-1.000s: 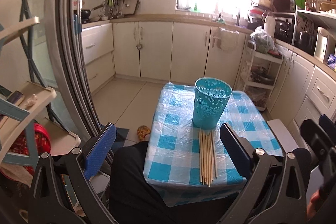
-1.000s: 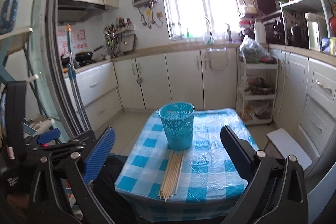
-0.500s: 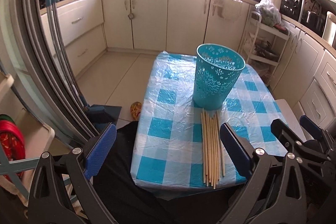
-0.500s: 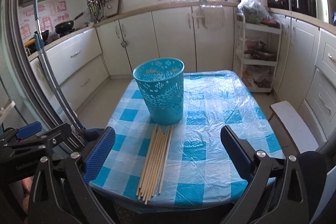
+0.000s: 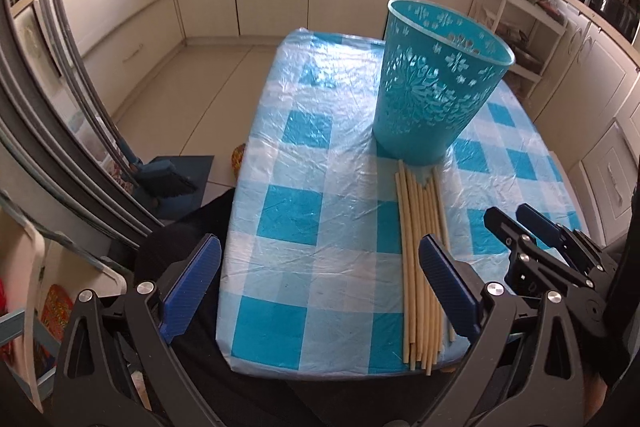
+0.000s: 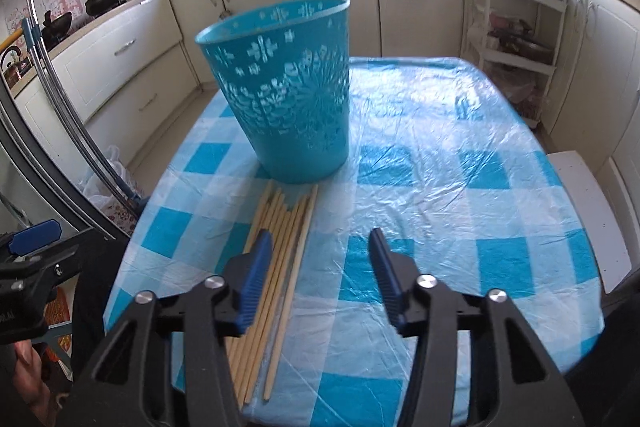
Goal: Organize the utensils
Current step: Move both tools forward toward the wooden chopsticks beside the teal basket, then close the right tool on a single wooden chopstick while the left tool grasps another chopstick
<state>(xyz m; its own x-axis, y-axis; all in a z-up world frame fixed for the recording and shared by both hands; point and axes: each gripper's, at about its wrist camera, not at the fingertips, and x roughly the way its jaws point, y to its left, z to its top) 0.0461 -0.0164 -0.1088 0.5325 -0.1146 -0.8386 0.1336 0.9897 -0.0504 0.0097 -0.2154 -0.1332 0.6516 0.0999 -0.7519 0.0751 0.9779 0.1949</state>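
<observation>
Compared with a second ago, both claws have dropped closer and tilted down toward the checked surface [image 5: 320, 227]. The right claw [image 6: 320, 259] has just been closing, now half-narrowed, empty, just right of the chopsticks [image 6: 276, 267]. The left claw [image 5: 320, 287] gapes wide, empty. Chopsticks lie bundled, touching the teal basket [image 6: 288, 95].

Checked-cloth table [image 5: 320, 211] bearing upright teal basket [image 5: 436, 87] and bundled chopsticks [image 5: 420, 227].
</observation>
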